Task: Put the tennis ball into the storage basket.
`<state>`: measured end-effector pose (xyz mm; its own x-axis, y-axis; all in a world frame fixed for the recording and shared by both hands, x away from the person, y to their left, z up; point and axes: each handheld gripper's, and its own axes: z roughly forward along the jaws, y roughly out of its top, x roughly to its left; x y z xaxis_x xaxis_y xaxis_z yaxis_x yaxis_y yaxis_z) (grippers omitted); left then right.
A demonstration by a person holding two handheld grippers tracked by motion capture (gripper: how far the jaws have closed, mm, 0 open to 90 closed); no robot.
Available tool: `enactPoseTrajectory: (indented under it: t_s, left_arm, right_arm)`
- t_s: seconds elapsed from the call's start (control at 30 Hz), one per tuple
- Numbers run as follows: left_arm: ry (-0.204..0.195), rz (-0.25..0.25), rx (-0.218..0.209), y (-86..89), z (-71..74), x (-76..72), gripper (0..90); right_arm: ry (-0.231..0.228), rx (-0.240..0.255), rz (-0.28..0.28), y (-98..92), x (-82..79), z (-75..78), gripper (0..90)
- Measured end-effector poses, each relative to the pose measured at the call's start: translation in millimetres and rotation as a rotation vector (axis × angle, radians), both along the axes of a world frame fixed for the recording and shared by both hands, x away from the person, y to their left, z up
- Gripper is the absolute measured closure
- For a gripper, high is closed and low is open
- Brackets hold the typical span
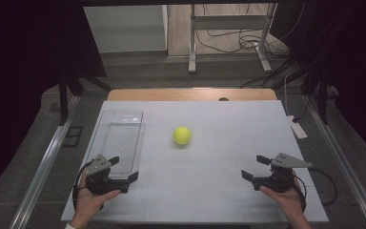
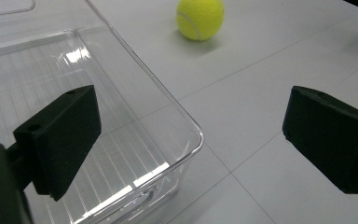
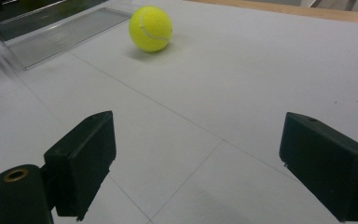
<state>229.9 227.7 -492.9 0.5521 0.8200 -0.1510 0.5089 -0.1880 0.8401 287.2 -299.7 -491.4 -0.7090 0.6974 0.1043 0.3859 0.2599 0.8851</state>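
A yellow tennis ball (image 1: pixel 182 135) rests on the white table (image 1: pixel 219 191), near its middle. To the ball's left lies a clear plastic tray (image 1: pixel 120 138), long side running away from me. My left gripper (image 1: pixel 123 168) hovers at the tray's near end, jaws wide apart with nothing between them; its own view shows the tray's near corner (image 2: pixel 186 140) under the jaws and the ball (image 2: pixel 200 18) beyond. At the table's right front my right gripper (image 1: pixel 255 167) is open and holds nothing. Its view looks across bare table to the ball (image 3: pixel 150 29) and the tray (image 3: pixel 60 32).
The white board lies on a wooden desk whose far edge (image 1: pixel 190 94) shows behind it. Metal rails (image 1: pixel 43 167) run along both sides. A white remote-like object (image 1: pixel 298 128) lies off the table's right edge. Desk legs and cables stand farther back.
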Motion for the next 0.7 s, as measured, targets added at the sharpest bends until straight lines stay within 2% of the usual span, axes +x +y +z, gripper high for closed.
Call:
enactPoseTrajectory:
  t_s: [0.43,0.7]
  left_arm:
    - [-0.003,-0.010,0.014,-2.9,-2.1,-4.9,5.3]
    - [-0.010,-0.010,0.014,-3.0,-0.5,-5.5,5.3]
  right_arm:
    - [-0.015,-0.011,-0.014,-1.3,-1.3,-1.4,11.8]
    - [-0.005,0.000,-0.017,-3.8,-2.2,-3.5,12.0]
